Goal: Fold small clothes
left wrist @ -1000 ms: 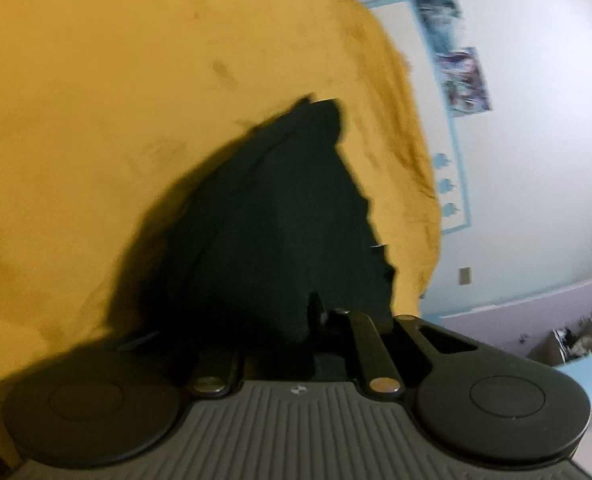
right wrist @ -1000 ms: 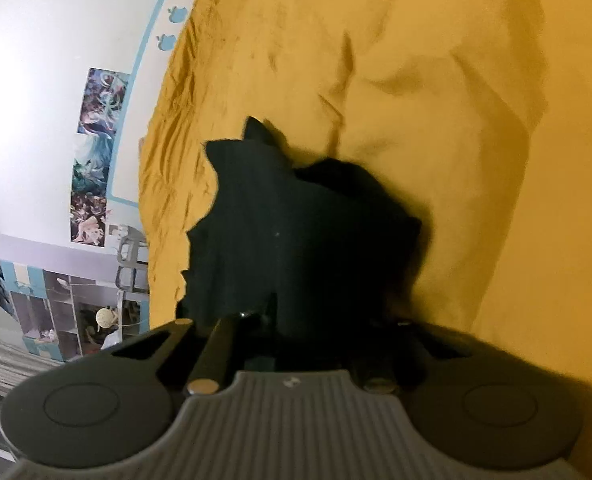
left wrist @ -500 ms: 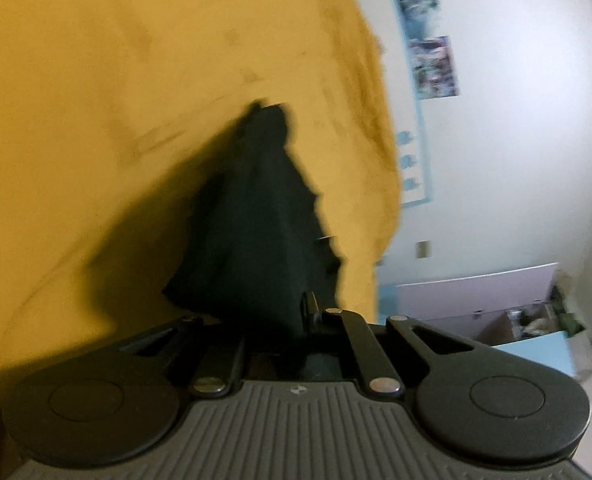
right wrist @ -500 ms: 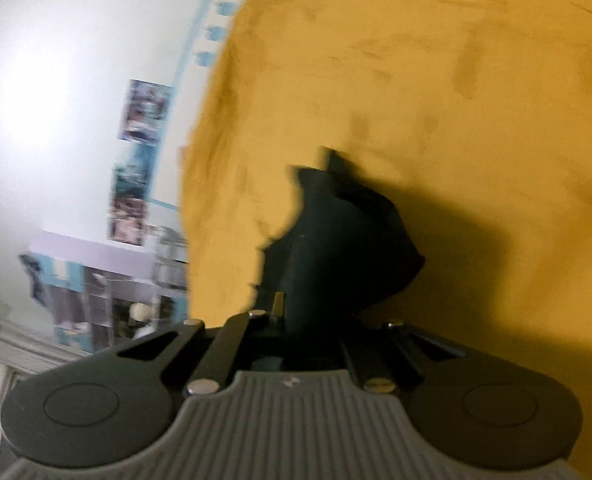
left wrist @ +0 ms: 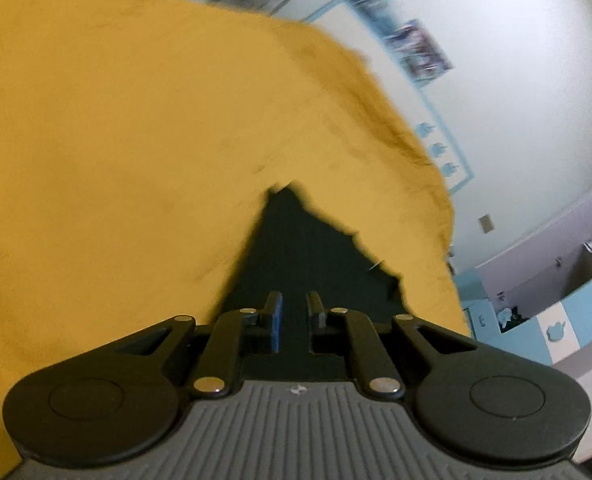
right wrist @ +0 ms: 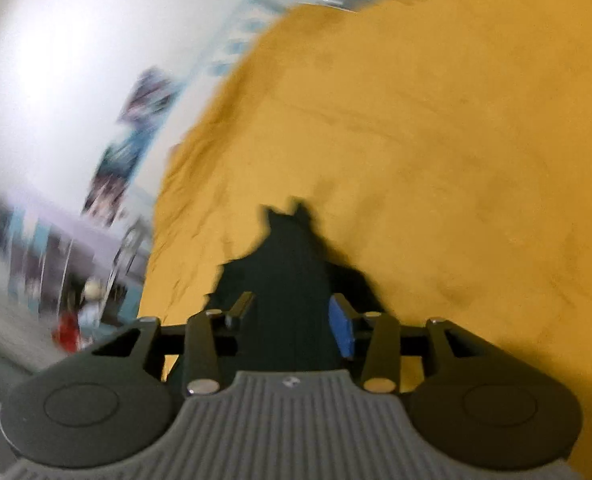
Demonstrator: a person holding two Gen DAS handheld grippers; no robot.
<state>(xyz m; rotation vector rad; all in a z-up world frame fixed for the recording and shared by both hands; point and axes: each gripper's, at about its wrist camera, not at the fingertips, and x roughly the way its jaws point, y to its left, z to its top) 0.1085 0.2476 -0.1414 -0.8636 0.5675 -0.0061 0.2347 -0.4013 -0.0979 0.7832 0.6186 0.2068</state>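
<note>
A small dark green fabric garment (left wrist: 296, 256) is seen lying on the mustard-yellow bedspread (left wrist: 116, 140). The left hand-held gripper (left wrist: 294, 308) and right hand-held gripper (right wrist: 292, 312) are both spread apart over it, nothing pinched. An edge should be pinched squarely by each before folding.

Wall posters (right wrist: 136, 140) motion-blurred; dark garment's (left wrist: 296, 256) near end behind the tongs

Both jaws have just parted: the left hand-held gripper (left wrist: 295, 304) and the right hand-held gripper (right wrist: 292, 308), clamped on the dark garment (left wrist: 296, 248) a moment ago, now gape with cloth between.
</note>
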